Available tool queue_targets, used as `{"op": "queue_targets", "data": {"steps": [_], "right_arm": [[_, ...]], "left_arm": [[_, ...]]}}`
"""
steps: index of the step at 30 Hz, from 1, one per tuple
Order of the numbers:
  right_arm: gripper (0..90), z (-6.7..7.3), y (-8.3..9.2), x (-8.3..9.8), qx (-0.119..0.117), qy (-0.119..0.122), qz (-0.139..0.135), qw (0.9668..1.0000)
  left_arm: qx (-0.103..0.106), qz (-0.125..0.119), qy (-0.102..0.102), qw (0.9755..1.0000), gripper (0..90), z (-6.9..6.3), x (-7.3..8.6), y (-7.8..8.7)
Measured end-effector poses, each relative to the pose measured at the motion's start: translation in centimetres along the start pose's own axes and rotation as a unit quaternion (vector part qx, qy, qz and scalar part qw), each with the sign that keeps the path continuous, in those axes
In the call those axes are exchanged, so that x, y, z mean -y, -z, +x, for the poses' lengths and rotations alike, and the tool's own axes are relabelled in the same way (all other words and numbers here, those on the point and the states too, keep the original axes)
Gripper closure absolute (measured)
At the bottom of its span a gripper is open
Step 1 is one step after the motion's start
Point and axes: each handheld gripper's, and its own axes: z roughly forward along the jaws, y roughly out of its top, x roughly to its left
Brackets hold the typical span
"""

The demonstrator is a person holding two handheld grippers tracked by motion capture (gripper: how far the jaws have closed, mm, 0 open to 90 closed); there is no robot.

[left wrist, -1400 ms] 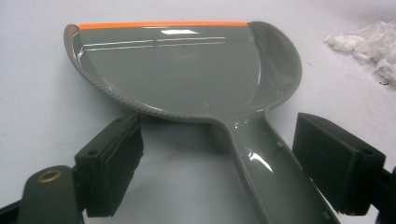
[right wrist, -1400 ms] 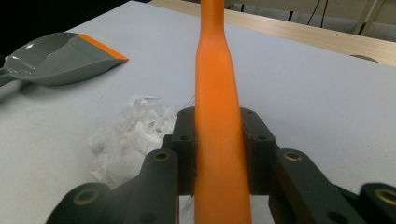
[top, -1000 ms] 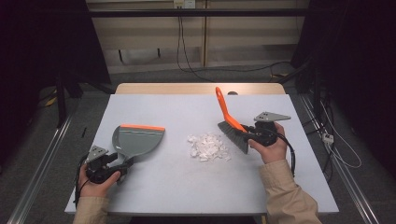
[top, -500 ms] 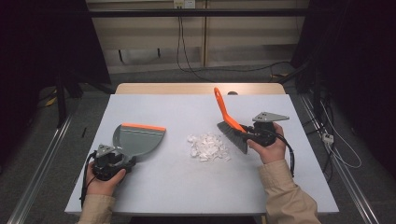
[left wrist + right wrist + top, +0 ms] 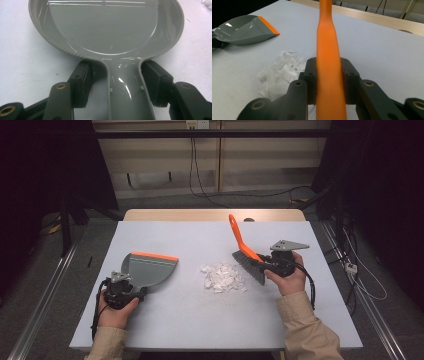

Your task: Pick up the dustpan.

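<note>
Paper scraps (image 5: 223, 277) lie in a loose white heap near the middle of the table (image 5: 200, 320), between the two tools. To their left sits the grey dustpan (image 5: 149, 269), flat on the surface, its orange lip on the far edge and its handle pointing toward the near left. The left gripper (image 5: 121, 288) is at that handle: in the left gripper view the dustpan's handle (image 5: 126, 92) runs between the two pads (image 5: 81, 85), with a sliver of gap on each side, so the jaws stand apart around it and do not yet press. They have just been closing in on the handle.

On the right, the right gripper (image 5: 272, 266) is clamped on the brush (image 5: 245, 254). In the right gripper view the pads press both sides of the orange handle (image 5: 329, 72), which rises away toward the far side. From above, the brush tilts, its dark bristles low and just right of the scraps, not touching them as far as can be seen. Both hands rest near the near edge, well apart from each other.
</note>
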Motion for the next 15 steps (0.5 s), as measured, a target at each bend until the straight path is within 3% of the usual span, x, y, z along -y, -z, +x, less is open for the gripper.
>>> {"op": "queue_targets", "data": {"steps": [9,15], "right_arm": [[71.7,0.07,-0.12,0.09,-0.002,0.001,0.003,1.0],[71.7,-0.07,-0.09,0.16,0.001,0.001,0.001,1.0]], "left_arm": [[-0.006,0.022,-0.019,0.9995,49.2,-0.13,-0.47,-0.28],[0.0,0.028,-0.031,0.9991,62.6,-0.08,-0.56,-0.15]]}}
